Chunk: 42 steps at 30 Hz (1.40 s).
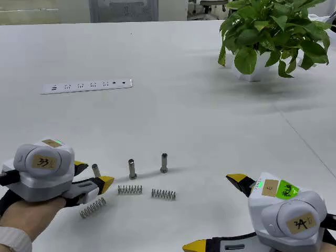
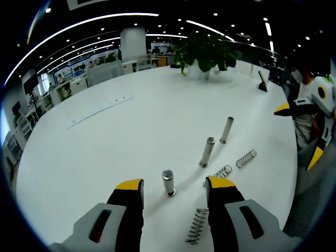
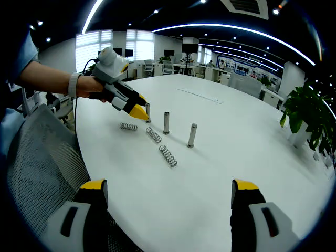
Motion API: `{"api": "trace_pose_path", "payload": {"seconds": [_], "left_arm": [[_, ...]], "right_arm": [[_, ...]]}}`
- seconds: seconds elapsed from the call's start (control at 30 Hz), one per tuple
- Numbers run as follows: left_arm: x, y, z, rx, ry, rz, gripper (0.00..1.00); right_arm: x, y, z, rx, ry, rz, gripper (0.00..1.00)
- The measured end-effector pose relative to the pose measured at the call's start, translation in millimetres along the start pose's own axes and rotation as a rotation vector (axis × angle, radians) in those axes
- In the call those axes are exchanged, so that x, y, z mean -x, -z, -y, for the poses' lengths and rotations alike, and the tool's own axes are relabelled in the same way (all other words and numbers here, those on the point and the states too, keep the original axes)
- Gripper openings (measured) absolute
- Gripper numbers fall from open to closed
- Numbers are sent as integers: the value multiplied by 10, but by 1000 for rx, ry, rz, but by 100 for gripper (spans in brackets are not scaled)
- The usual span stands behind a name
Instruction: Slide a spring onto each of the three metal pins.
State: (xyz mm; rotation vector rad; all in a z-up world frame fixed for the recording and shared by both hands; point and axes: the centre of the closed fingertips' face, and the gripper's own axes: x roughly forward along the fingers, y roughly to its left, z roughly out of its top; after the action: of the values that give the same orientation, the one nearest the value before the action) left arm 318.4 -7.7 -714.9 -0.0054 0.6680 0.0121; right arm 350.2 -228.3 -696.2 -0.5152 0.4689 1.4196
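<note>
Three metal pins stand upright in a loose row on the white tabletop [image 1: 184,105], none with a spring on it. The left gripper [image 1: 93,172] sits low at the near left edge, held in a hand [image 1: 26,215]. Its yellow-tipped fingers [image 2: 129,189] are spread apart on either side of the left pin [image 2: 168,182], with a gap to each, so they grasp nothing. The middle pin [image 1: 132,169] and the right pin [image 1: 164,163] stand free further along the row.

Three springs lie flat on the tabletop, just in front of the pins. The left spring [image 1: 93,207] lies at a slant beside the left gripper's near finger. The middle spring [image 1: 129,189] lies just in front of the middle pin, and the right spring [image 1: 163,194] lies beside it.

The right gripper [image 1: 215,211] hangs at the near right, well apart from the pins and springs. Its fingers [image 3: 245,189] are released wide and hold nothing.

A white power strip [image 1: 86,85] lies further back on the left, and a potted plant [image 1: 273,31] stands at the far right
</note>
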Motion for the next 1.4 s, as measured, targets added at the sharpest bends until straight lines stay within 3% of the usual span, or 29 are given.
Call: {"api": "trace_pose_path", "payload": {"seconds": [0.4, 0.63, 0.7, 0.93, 1.1, 1.4], "left_arm": [[139, 21, 137, -21, 100, 39, 81], [255, 107, 181, -45, 137, 33, 95], [269, 144, 277, -87, 168, 10, 100], [359, 266, 297, -117, 195, -22, 100], [405, 352, 321, -127, 199, -51, 94], [432, 459, 367, -125, 224, -110, 71]], "right_arm": [[-10, 7, -16, 5, -6, -7, 99], [-10, 9, -18, 9, -5, -11, 99], [-12, 13, -23, 6, -10, -11, 99], [-13, 13, -28, 8, -10, -11, 99], [-14, 6, -39, 10, -12, -11, 99], [-15, 14, -30, 10, -10, -11, 99]]}}
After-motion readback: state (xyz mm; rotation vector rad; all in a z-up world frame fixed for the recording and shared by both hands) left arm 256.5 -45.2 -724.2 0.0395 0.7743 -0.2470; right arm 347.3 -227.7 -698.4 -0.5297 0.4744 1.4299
